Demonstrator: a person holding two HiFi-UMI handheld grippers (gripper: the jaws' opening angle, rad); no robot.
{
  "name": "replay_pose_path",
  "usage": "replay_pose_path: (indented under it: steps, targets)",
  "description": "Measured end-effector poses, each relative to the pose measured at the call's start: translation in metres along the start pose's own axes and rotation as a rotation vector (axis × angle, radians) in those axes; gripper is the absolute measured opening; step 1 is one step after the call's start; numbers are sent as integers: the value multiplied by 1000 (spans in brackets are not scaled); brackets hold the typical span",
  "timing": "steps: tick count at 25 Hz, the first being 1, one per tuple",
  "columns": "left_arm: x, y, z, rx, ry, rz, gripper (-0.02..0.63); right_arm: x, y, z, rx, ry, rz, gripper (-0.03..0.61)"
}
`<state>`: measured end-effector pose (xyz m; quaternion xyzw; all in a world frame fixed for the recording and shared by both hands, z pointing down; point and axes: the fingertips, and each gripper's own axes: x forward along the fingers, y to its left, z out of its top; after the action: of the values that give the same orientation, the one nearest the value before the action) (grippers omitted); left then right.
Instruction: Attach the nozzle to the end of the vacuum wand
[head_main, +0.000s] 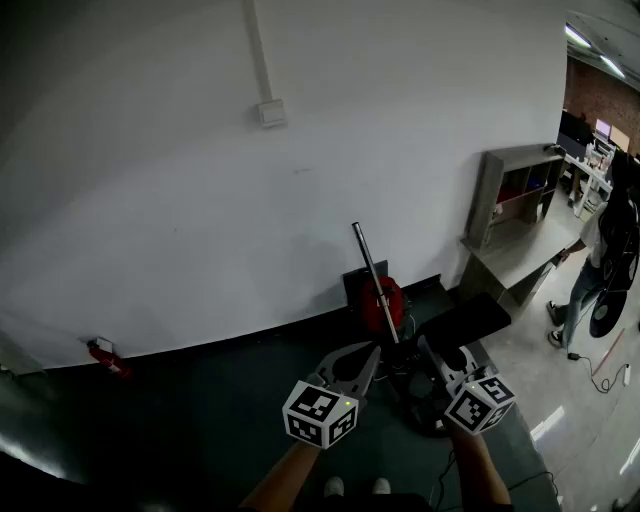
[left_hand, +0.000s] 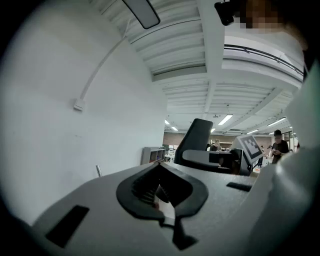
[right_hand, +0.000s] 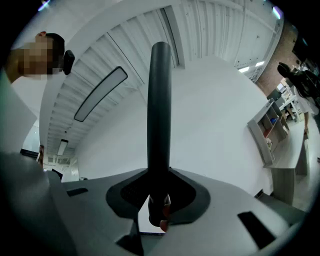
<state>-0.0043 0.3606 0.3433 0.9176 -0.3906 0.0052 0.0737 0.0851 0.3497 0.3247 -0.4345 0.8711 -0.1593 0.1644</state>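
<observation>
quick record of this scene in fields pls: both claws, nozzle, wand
left claw: shut, nothing in it
right claw: shut on the black nozzle
wand: silver, stands tilted by the white wall, top end bare
vacuum body: red, at the wand's foot
nozzle on wand: not yet, the two are apart

No legible text, labels or numbers
</observation>
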Motion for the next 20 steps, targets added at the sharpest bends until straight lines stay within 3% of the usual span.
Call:
replay_pose_path:
  steps: [20]
  targets:
    - [14,-5,-10,-9,24,20,3,-10,-22,-2,48,9,10,94]
